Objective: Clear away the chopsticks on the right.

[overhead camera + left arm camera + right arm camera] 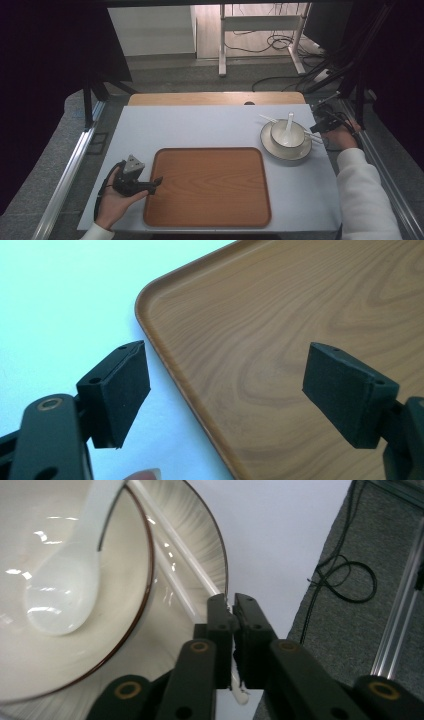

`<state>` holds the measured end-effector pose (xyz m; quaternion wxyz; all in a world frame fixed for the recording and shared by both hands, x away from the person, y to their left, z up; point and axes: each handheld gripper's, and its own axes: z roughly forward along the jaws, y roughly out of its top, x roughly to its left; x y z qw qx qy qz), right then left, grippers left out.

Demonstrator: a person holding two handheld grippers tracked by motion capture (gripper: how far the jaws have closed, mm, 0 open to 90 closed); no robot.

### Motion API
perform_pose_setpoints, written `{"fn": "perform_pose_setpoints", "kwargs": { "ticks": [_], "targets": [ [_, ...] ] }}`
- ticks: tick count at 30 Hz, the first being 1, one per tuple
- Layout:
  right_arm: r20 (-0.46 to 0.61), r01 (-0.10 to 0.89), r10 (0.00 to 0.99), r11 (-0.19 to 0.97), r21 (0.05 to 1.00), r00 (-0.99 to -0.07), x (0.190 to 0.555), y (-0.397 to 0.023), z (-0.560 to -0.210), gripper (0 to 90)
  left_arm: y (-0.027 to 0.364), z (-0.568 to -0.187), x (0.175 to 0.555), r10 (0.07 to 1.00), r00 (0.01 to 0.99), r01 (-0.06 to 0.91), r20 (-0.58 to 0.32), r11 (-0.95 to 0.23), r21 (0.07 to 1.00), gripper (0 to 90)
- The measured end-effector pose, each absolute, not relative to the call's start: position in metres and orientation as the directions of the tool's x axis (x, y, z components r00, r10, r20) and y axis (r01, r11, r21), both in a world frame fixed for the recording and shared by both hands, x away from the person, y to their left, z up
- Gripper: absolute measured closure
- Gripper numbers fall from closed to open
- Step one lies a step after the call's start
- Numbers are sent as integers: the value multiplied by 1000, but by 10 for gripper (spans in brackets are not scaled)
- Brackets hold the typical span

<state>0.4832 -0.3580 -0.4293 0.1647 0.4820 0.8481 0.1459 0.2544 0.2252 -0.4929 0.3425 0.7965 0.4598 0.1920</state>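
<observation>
A brown wooden tray (207,187) lies in the middle of the white table. My left gripper (157,181) hovers at its left rim, open, with nothing between the jaws; the tray's corner (300,315) lies under that gripper (225,365). At the right, a white plate (285,154) carries a white bowl (295,140) with a white spoon (288,127) in it. White chopsticks (270,120) lie across the plate behind the bowl. My right gripper (230,600) is shut on the near ends of the chopsticks (185,565) at the edge of the plate (200,535), beside the bowl (30,670) and spoon (65,590).
The white table top (200,125) ends just right of the plate, with grey floor, black cables (345,580) and an aluminium rail (400,610) beyond. A wooden strip (215,98) borders the far edge.
</observation>
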Motion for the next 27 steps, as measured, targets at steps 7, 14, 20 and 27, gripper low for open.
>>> {"fn": "perform_pose_setpoints", "kwargs": {
  "ticks": [7,14,20,27],
  "targets": [
    [-191,754,834,551,358,-518,486,-363,-420,549,226,-494,255,866,500,605,-12,-338,721,185],
    [-184,758,817,576,305,-547,496,-369,-432,518,228,-496,256,872,490,613,-13,-335,716,185],
    [-178,758,805,592,274,-565,503,-373,-442,519,229,-498,256,872,489,618,-14,-335,712,186],
    [-185,751,792,611,249,-582,506,-372,-448,555,229,-499,255,874,485,620,-11,-335,710,185]
  ]
}}
